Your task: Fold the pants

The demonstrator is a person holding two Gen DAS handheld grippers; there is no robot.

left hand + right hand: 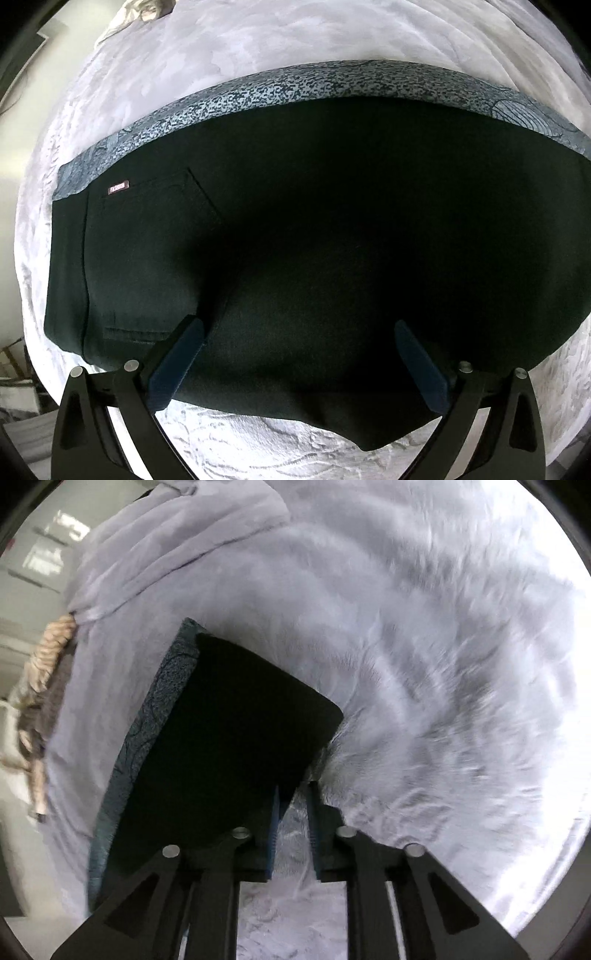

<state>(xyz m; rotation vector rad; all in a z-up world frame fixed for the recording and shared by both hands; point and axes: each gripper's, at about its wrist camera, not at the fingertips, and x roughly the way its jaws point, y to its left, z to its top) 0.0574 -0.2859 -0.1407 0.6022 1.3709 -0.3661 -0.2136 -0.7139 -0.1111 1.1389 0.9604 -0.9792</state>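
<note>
Black pants (pixel 314 236) lie folded flat on a blue-grey patterned cloth (pixel 332 83) on a white fluffy blanket. A back pocket with a small red label (pixel 118 187) shows at the left. My left gripper (pixel 299 332) is open, its blue-padded fingers (pixel 177 362) spread just above the near edge of the pants, holding nothing. In the right wrist view the pants (pixel 229 746) lie ahead and to the left. My right gripper (pixel 293 805) stands by their near right corner with a narrow gap between its fingers and only blanket in the gap.
The white fluffy blanket (pixel 443 646) covers the surface all around. A lilac sheet (pixel 155 554) lies bunched at the far left, with a beige knitted item (pixel 48 653) at its edge. The patterned cloth (pixel 147 716) sticks out along the left side of the pants.
</note>
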